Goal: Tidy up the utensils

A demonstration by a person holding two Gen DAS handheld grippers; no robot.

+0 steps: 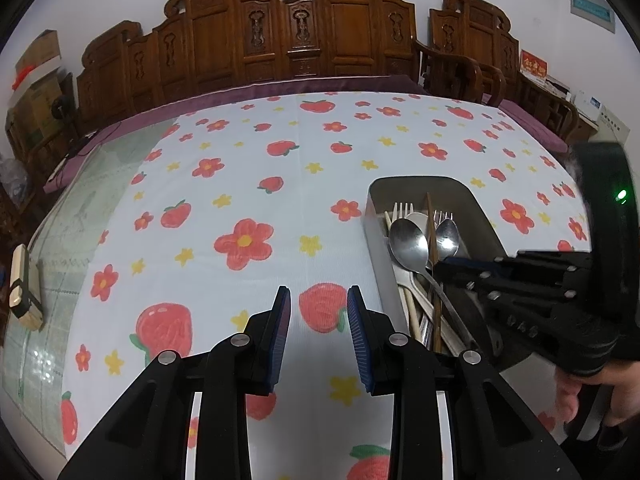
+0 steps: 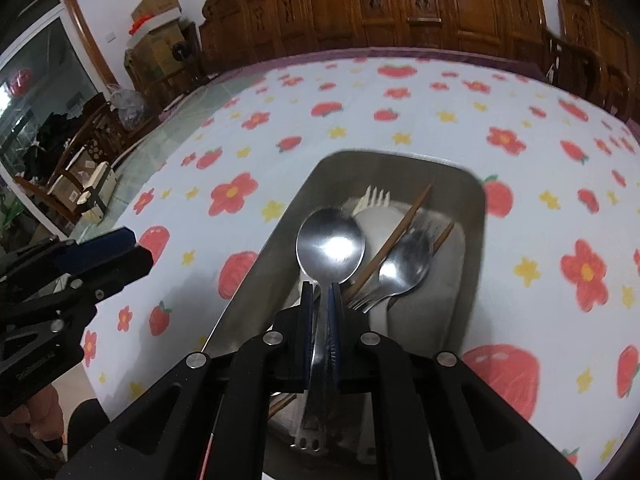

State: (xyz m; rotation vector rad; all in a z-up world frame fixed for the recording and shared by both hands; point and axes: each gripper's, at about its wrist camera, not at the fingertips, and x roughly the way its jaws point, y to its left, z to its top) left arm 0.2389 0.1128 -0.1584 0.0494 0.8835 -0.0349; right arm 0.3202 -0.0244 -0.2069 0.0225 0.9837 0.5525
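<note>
A metal tray [image 1: 476, 208] [image 2: 272, 248] on the flowered tablecloth holds a pile of utensils: steel spoons, forks, a white plastic fork [image 2: 374, 198] and brown chopsticks [image 2: 394, 236]. My right gripper [image 2: 320, 292] is shut on the handle of a large steel spoon [image 2: 330, 244] and holds it over the tray, bowl forward. In the left wrist view the right gripper [image 1: 452, 266] reaches into the tray from the right beside that spoon [image 1: 408, 244]. My left gripper [image 1: 319, 294] is open and empty above the cloth, left of the tray.
The tablecloth [image 1: 240, 184] covers most of the table. A small beige and black box [image 1: 22, 286] lies at the table's left edge. Carved wooden chairs [image 1: 304, 28] line the far side. Cardboard boxes [image 2: 156, 28] stand at the back left.
</note>
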